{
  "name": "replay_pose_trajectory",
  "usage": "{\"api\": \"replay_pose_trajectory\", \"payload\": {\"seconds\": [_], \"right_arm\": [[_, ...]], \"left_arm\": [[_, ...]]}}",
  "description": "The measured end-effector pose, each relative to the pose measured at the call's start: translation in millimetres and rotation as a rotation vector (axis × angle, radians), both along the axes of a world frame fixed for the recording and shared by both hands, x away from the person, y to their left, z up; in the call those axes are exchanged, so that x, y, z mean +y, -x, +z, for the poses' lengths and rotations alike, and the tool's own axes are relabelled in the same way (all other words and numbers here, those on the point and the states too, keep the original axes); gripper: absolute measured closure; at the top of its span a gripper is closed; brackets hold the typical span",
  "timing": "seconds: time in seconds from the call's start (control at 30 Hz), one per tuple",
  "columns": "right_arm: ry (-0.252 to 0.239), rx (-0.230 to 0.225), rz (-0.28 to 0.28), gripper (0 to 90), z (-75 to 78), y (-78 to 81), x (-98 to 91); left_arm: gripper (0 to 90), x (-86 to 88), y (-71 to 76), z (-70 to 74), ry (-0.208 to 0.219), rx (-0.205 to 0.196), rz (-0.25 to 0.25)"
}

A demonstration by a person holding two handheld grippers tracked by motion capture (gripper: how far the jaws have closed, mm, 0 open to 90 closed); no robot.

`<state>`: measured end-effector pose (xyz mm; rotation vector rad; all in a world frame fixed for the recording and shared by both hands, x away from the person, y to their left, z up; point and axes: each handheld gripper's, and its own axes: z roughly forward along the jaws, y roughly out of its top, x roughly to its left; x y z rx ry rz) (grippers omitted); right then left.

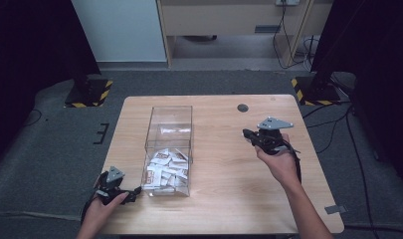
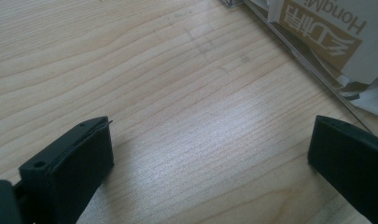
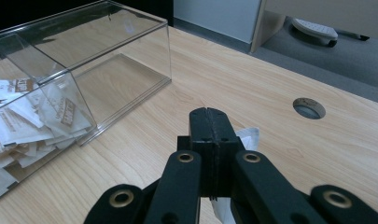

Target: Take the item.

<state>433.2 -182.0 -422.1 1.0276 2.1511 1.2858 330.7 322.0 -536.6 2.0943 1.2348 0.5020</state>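
A clear plastic box [image 1: 171, 117] lies on the wooden table [image 1: 224, 199], with several white sachets [image 1: 166, 169] piled at its near end. My left gripper [image 1: 135, 191] rests by the box's near left corner; its jaws stand wide apart over bare wood [image 2: 210, 140], with the box edge and a printed sachet [image 2: 317, 32] just beyond. My right gripper [image 1: 245, 133] hovers to the right of the box, pointing toward it. Its jaws [image 3: 208, 112] are pressed together, and a white sachet [image 3: 247, 135] sticks out past and beneath them. The box [image 3: 107, 56] and the heap of sachets [image 3: 18, 116] lie ahead on the left.
A round cable hole [image 1: 243, 108] sits in the table behind my right gripper, also seen in the right gripper view [image 3: 309, 108]. Two stands with yellow-black bases [image 1: 87, 94] [image 1: 313, 89] flank the table's far corners. Grey floor surrounds the table.
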Motion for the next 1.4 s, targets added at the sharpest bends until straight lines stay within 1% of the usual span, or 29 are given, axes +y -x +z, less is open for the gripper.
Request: {"api": "replay_pose_trajectory", "payload": {"seconds": [0.23, 0.27, 0.4, 0.43, 0.53, 0.7, 0.83, 1.1, 1.17, 1.3, 1.4], "right_arm": [[0.002, 0.010, 0.000, 90.0, -6.8, -4.4, 3.8], [0.012, 0.017, 0.004, 90.0, -9.6, -6.3, 5.5], [0.012, 0.024, 0.002, 90.0, -13.6, -8.2, 7.5], [0.022, 0.030, 0.006, 90.0, -16.2, -9.5, 8.3], [0.023, 0.036, 0.005, 90.0, -20.2, -10.2, 9.7], [0.028, 0.065, 0.001, 90.0, -33.5, -10.9, 8.6], [0.028, 0.079, -0.008, 90.0, -41.3, -11.9, 6.6], [0.027, 0.101, -0.023, 90.0, -52.7, -14.1, 3.6], [0.029, 0.100, -0.023, 90.0, -54.1, -14.7, 3.6], [0.037, 0.117, -0.027, 90.0, -61.2, -16.2, 5.6], [0.038, 0.117, -0.027, 90.0, -63.9, -17.0, 7.0]], "left_arm": [[0.0, -0.1, 0.0, 0.0, 0.001, 0.000, 0.001], [0.0, -0.1, 0.0, 0.0, 0.001, 0.000, 0.001], [0.0, -0.1, 0.0, 0.0, 0.001, 0.000, 0.001], [0.0, -0.1, 0.0, 0.0, 0.001, 0.000, 0.001], [0.0, 0.0, 0.0, 0.0, 0.000, 0.000, 0.000], [0.0, 0.0, 0.0, 0.0, 0.000, 0.000, 0.000], [0.0, -0.1, 0.0, -0.1, 0.001, 0.000, 0.001], [0.0, -0.1, 0.0, 0.0, 0.001, 0.000, 0.001], [0.0, -0.1, 0.0, -0.1, 0.001, 0.000, 0.001], [0.0, 0.0, 0.0, 0.0, 0.000, 0.000, 0.000], [0.0, -0.1, 0.0, 0.0, 0.001, 0.000, 0.001]]}}
